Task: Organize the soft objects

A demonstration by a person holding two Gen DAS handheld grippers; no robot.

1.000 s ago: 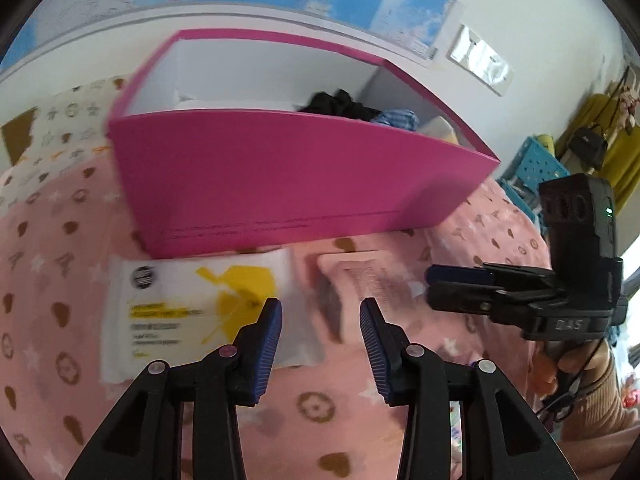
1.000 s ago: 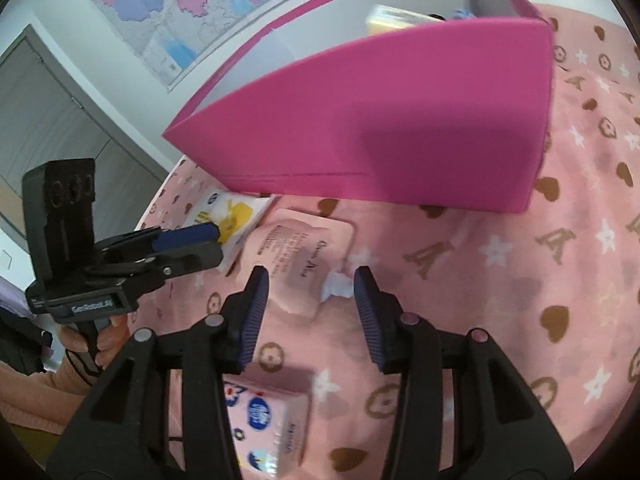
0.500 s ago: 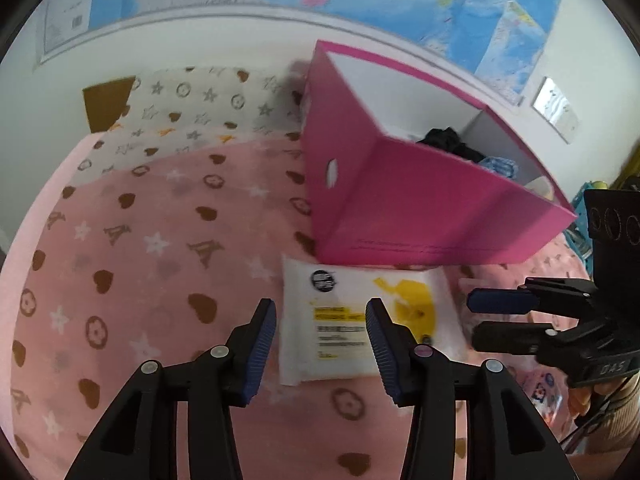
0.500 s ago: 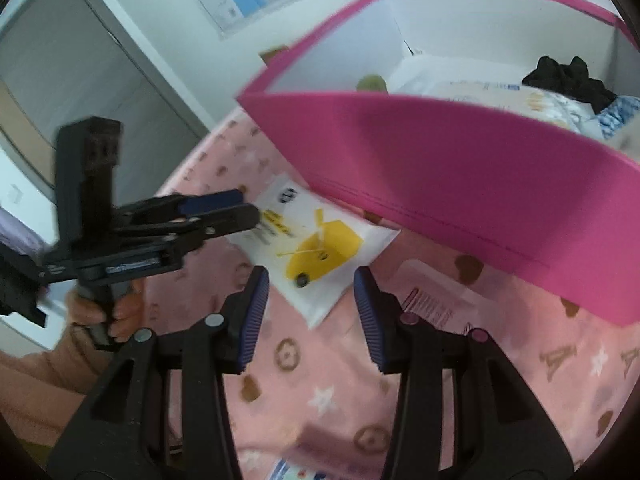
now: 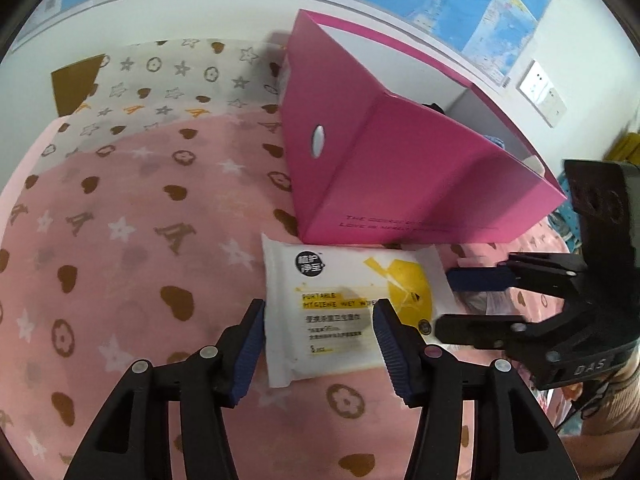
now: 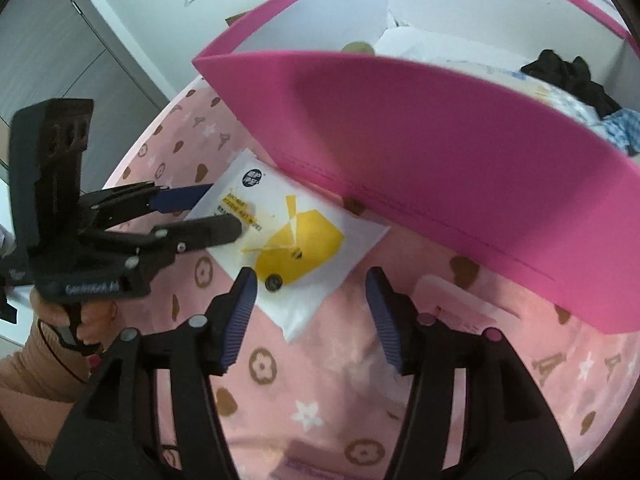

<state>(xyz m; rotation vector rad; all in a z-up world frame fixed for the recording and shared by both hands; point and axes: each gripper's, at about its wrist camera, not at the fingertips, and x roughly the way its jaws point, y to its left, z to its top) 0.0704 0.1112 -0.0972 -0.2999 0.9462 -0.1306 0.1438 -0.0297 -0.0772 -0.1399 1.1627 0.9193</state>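
A white and yellow wet wipes pack (image 5: 348,304) (image 6: 296,240) lies flat on the pink blanket, just in front of the pink box (image 5: 400,184) (image 6: 420,160). My left gripper (image 5: 320,320) hovers over the pack's near left part. Its jaws are opening, and the pads straddle the pack without pressing it. My right gripper (image 6: 310,284) stands over the pack's right end, its jaws also opening, and nothing is gripped. Each gripper shows in the other's view: the right gripper (image 5: 480,304) and the left gripper (image 6: 212,212). A pink sachet (image 6: 456,300) lies right of the pack.
The box holds a black cloth (image 6: 568,76), blue fabric (image 6: 624,128) and a white pack (image 6: 440,40). A patterned pink blanket (image 5: 120,240) covers the surface. A wall with maps rises behind the box. A person's hand and sleeve (image 6: 52,344) hold the left gripper.
Both grippers have swung left, from the pink sachet to the wet wipes pack. Their jaws now stand wider. The pack and the box have not moved.
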